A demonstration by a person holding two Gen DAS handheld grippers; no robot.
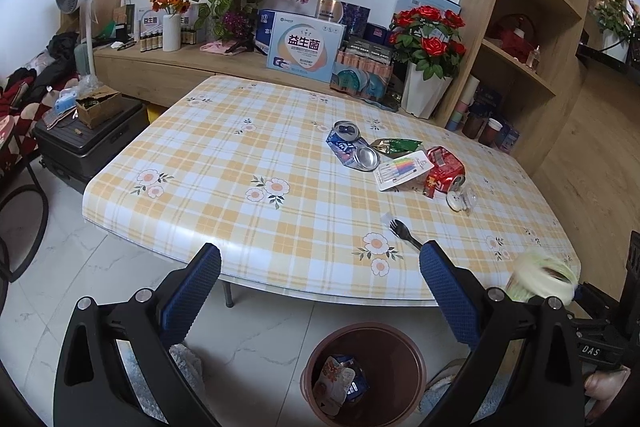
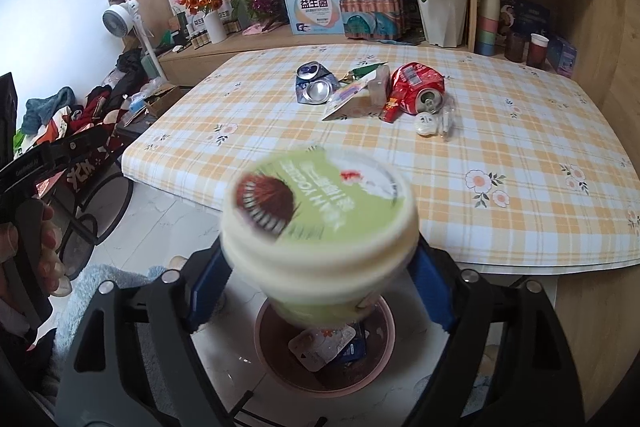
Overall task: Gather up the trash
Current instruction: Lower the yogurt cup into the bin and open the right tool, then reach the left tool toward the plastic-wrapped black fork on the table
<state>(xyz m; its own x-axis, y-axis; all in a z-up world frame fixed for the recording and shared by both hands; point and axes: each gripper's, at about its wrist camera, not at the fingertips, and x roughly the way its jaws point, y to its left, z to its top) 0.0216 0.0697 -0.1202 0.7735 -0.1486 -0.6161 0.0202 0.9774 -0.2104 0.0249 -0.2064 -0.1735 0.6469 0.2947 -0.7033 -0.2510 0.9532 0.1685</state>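
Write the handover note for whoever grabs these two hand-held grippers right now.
Left hand-held gripper: open, empty, at the table's near edge.
Right hand-held gripper: a blurred yogurt cup sits between its pads above the bin; whether they still press on it is unclear.
Done: some wrappers already in the bin.
Left on the table: blue can, red can, green wrapper, card pack, black fork, small clear bits beside the red can.

Both wrist views look down and forward from the table's (image 1: 248, 155) near edge, sharing the bin (image 1: 364, 339) at lower centre.
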